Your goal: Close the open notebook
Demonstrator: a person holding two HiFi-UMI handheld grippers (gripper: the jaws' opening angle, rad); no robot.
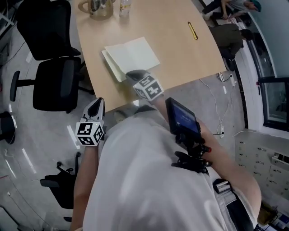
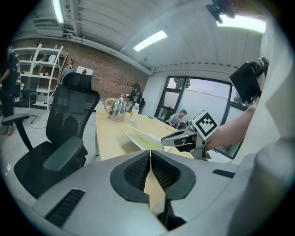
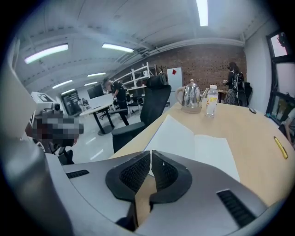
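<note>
The notebook [image 1: 133, 56] lies open, pages up, on the near left part of the table [image 1: 180, 58]. Its spread runs roughly along the table's near edge, a little askew. The fold points away from the person, toward the kettle [image 1: 100, 6] and bottle [image 1: 125, 8] at the far end. The left page sits slightly raised over a thicker stack; the right page lies flat.

The right gripper [image 1: 135, 74] is at the notebook's near edge, jaws pressed together with nothing between them. I cannot tell whether its tips touch the paper. The left gripper [image 1: 97, 103] is off the table, over the floor by the near left corner, its jaws likewise together and empty.

A yellow pen [image 1: 193, 30] lies well apart on the right side of the table. Black chairs [image 1: 56, 83] stand on the left, beside the table. Nothing lies on the pages.
</note>
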